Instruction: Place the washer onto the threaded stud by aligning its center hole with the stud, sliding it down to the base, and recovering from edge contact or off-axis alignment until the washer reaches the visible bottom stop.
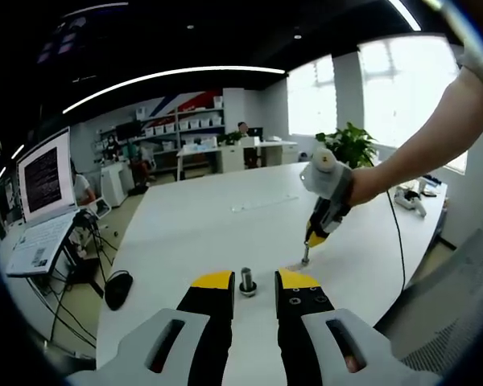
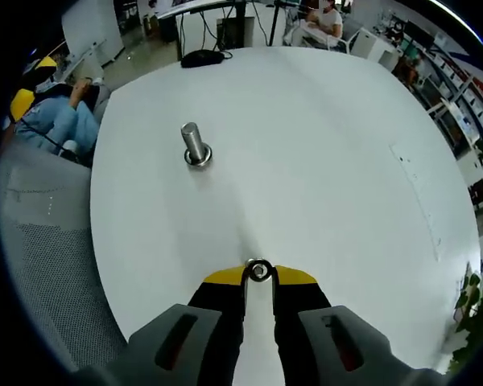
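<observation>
Steel washer [image 2: 259, 271] sits pinched flat between the yellow tips of the right gripper [image 2: 259, 275], jaws clenched on its rim, low over the white table [image 2: 322, 161] and well apart from the threaded stud [image 2: 195, 145], which stands upright on its base flange with bare tabletop all round it. Left gripper [image 1: 247, 281] is released, its yellow-tipped jaws spread to either side of the stud [image 1: 246, 281] without touching it. Seen from the left gripper view, the right gripper [image 1: 305, 259] points down at the table just beyond the stud, nearer the table's right edge.
</observation>
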Demonstrator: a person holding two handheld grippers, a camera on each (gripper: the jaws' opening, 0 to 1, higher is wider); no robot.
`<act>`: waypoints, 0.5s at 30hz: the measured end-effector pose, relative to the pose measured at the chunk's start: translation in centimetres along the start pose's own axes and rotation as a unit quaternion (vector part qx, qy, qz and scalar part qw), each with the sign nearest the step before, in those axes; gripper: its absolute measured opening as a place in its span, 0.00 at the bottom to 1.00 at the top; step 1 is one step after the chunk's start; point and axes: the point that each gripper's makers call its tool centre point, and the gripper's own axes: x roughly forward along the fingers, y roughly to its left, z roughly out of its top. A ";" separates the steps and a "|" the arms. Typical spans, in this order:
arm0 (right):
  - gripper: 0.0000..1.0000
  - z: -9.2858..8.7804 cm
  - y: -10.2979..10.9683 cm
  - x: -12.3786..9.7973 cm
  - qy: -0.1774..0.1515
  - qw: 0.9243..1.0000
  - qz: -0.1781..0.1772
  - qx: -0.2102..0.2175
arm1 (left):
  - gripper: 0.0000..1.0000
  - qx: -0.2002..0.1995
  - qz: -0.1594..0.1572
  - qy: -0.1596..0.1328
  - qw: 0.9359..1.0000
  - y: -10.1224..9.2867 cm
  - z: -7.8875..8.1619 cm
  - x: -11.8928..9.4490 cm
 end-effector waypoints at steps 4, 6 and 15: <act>0.14 -0.2 0.1 -0.1 0.003 1.000 0.002 0.002 | 0.18 0.000 0.001 0.000 1.000 0.1 0.0 0.0; 0.14 -0.4 0.2 -0.2 0.005 1.000 0.005 0.001 | 0.18 0.000 0.002 0.000 1.000 0.1 0.0 -0.1; 0.14 0.1 0.5 -0.1 0.002 1.000 0.003 -0.009 | 0.18 0.002 -0.001 0.004 1.000 0.0 -0.1 0.1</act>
